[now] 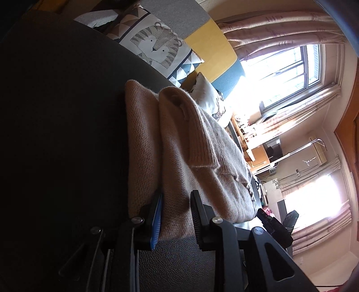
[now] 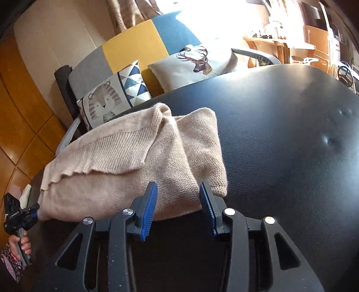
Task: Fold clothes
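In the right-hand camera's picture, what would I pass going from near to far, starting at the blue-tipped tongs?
Right gripper, open → folded beige sweater on the black table → tiger cushion → sofa back in grey, yellow and blue → curtain.

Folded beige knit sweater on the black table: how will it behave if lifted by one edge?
The folded beige knit sweater looks soft and floppy: its layers sag and the ribbed hem ripples, so it would probably droop and unfold. Loose knit seems light for its bulk. On the smooth black leather-look table it may slide as a bundle when pushed.
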